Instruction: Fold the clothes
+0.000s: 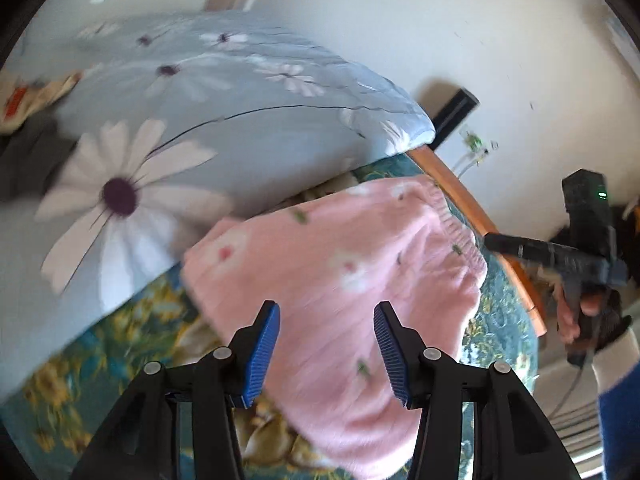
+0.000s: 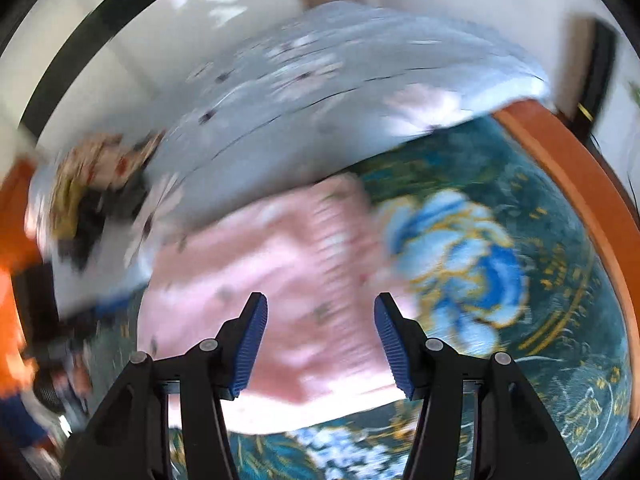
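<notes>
A pink fleece garment (image 1: 340, 280) with small flower prints lies folded on a teal floral bedspread (image 1: 120, 336); its elastic waistband runs along its far right edge. My left gripper (image 1: 326, 320) hovers open above its near part, nothing between the blue pads (image 1: 262, 356). In the left wrist view the right gripper (image 1: 496, 242) is seen from the side at the right, held by a hand (image 1: 572, 316), off the bed edge; its opening cannot be judged there. The blurred right wrist view shows the same pink garment (image 2: 272, 280) under my open right gripper (image 2: 320, 312).
A light blue quilt with white daisies (image 1: 192, 128) is piled behind the garment. More clothes (image 1: 28, 100) lie at the far left. The bed's wooden edge (image 1: 480, 216) runs along the right, with a white wall (image 1: 440, 20) beyond. A dark frame (image 1: 456, 116) stands at the wall.
</notes>
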